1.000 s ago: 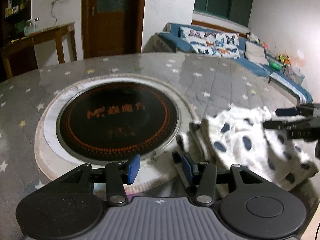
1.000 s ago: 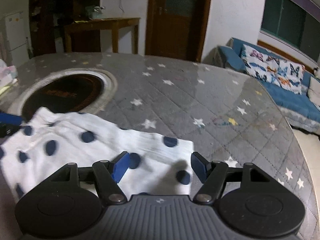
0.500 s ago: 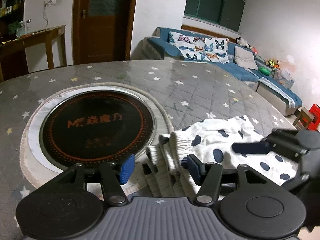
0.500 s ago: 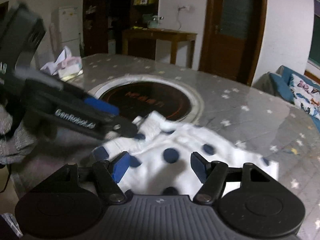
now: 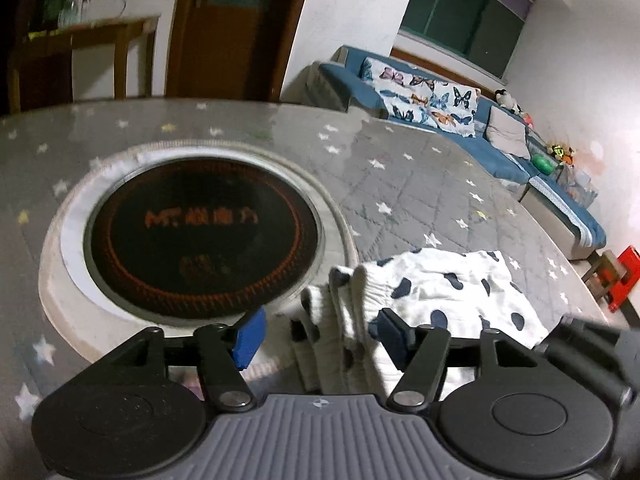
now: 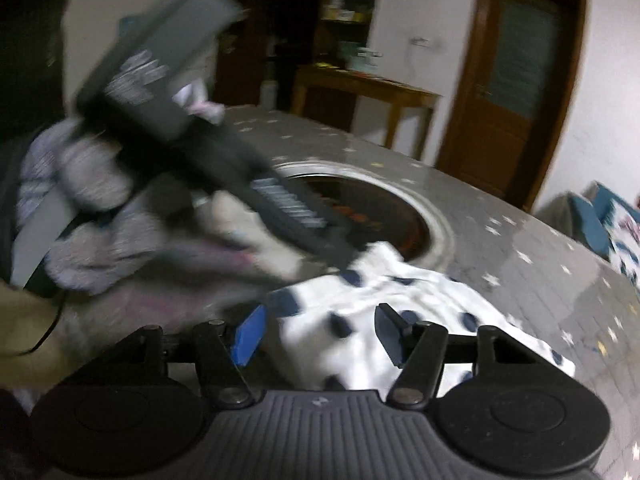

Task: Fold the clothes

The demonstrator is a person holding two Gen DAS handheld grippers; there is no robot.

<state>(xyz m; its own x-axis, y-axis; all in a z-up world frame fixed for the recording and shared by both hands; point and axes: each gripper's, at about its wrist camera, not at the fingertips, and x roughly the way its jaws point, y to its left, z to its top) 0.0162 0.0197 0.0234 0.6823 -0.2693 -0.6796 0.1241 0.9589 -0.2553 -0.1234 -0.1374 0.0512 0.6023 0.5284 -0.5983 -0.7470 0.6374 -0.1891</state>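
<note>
Here, both grippers slope down over the dotted garment (image 5: 448, 292) on the worktop (image 5: 420, 184). Left gripper (image 5: 320, 332) fingers spreading around gathered folds; right gripper (image 6: 318, 334) fingers closing, cloth between, unpinched.

A round desk (image 5: 420, 184) wears a grey quilted cover dotted with white and yellow stars. Set into its middle is a black circular hob (image 5: 202, 236) with orange lettering, ringed by a pale band. Beyond the desk stands a blue sofa (image 5: 496, 156) draped with a butterfly-print throw (image 5: 424, 98). A brown wooden door (image 6: 516, 80) and a wooden side table (image 6: 360, 88) line the white wall, with dark shelving (image 6: 344, 0) behind.
</note>
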